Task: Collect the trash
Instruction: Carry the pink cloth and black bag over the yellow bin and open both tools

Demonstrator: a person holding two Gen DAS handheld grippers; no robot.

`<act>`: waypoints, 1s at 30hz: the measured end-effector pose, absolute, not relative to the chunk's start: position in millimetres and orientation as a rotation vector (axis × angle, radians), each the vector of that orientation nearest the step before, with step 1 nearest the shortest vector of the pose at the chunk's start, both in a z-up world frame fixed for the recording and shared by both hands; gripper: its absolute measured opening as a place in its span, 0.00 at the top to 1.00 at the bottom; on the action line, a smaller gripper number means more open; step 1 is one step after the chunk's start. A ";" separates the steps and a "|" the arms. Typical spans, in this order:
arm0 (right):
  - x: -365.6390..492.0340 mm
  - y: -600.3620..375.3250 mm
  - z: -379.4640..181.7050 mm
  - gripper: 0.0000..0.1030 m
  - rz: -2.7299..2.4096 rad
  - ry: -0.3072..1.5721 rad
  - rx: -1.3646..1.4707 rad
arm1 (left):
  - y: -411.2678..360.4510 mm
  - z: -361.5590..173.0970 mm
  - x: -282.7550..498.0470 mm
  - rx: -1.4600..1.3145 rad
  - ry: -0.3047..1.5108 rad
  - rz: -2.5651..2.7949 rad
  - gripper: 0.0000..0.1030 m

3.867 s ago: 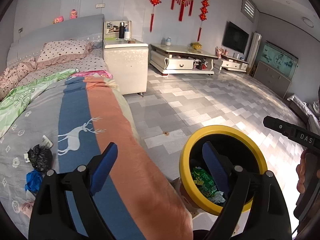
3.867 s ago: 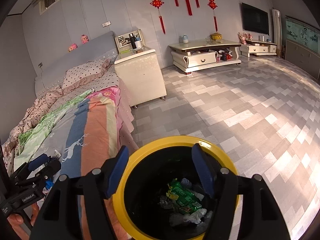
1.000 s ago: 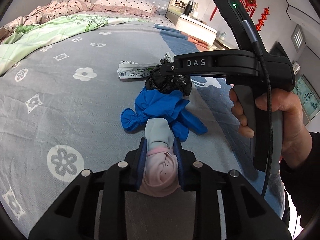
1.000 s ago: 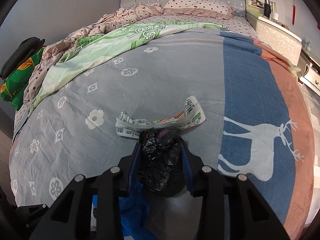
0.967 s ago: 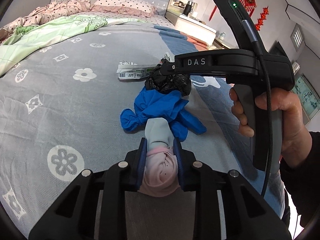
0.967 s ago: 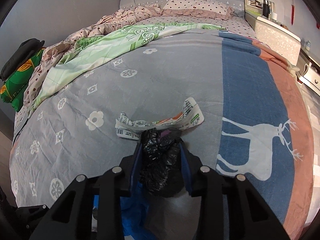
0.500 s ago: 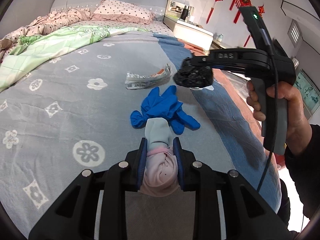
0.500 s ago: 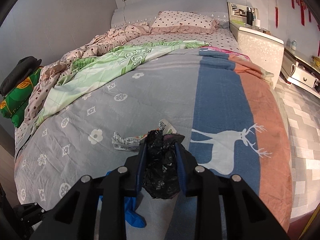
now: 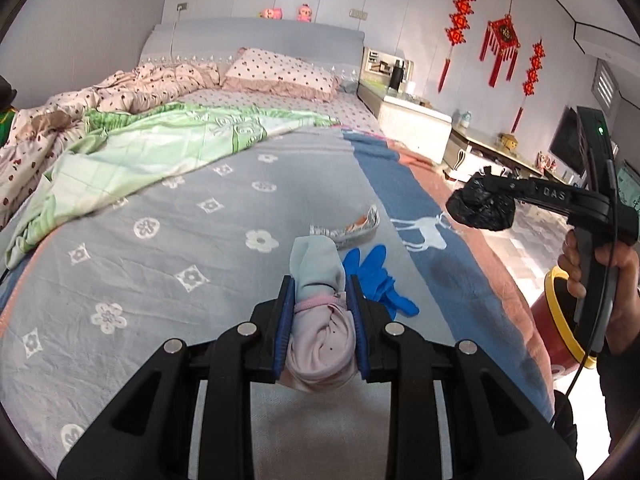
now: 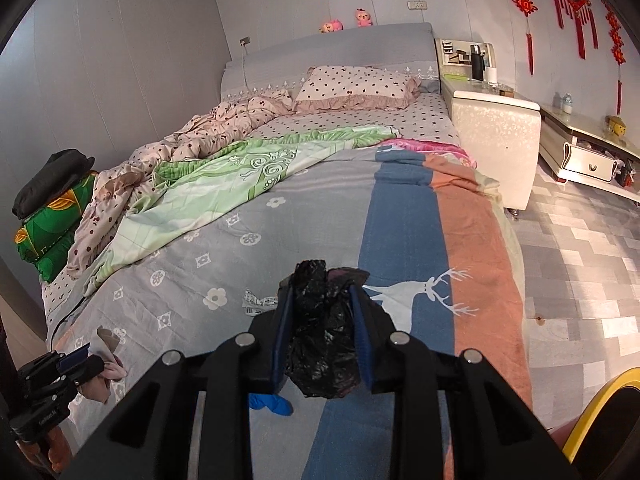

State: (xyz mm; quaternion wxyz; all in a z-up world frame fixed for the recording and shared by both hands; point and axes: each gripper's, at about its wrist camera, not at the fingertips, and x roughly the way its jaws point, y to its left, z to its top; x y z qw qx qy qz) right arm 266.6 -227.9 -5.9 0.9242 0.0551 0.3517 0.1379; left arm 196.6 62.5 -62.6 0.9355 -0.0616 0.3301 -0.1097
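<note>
Beside the bed (image 9: 120, 240), yellow-rimmed bin (image 9: 558, 316), contents hidden.

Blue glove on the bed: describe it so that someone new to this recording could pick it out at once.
Start at the bed with its grey flowered cover and find the white deer on the blue stripe. Just on the grey side of the deer lies the blue glove, crumpled and limp, its fingers splayed. The printed wrapper beside it is white and flat; only the glove is solid bright blue.
</note>
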 end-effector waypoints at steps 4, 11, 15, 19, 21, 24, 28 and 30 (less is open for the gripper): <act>249.2 -236.5 13.2 0.74 0.273 0.688 0.117 | 59.1 -43.5 185.3 -0.115 0.642 -0.223 0.76; 218.5 -256.7 39.8 0.74 0.255 0.632 0.128 | 43.0 -16.9 168.8 -0.101 0.606 -0.236 0.76; 199.5 -273.1 53.7 0.74 0.236 0.599 0.139 | 26.9 2.1 162.0 -0.084 0.575 -0.248 0.76; 178.1 -295.4 69.7 0.74 0.205 0.557 0.145 | 5.9 23.5 158.1 -0.076 0.543 -0.280 0.76; 167.5 -308.3 77.3 0.74 0.189 0.540 0.151 | -8.7 34.7 155.4 -0.064 0.523 -0.302 0.76; 153.1 -331.1 87.3 0.74 0.152 0.515 0.162 | -34.8 49.1 151.9 -0.046 0.500 -0.339 0.76; 135.5 -363.4 98.6 0.74 0.099 0.484 0.177 | -75.7 66.6 150.1 -0.031 0.482 -0.397 0.76; 126.9 -380.4 103.4 0.74 0.068 0.471 0.184 | -97.3 73.9 149.1 -0.019 0.472 -0.425 0.76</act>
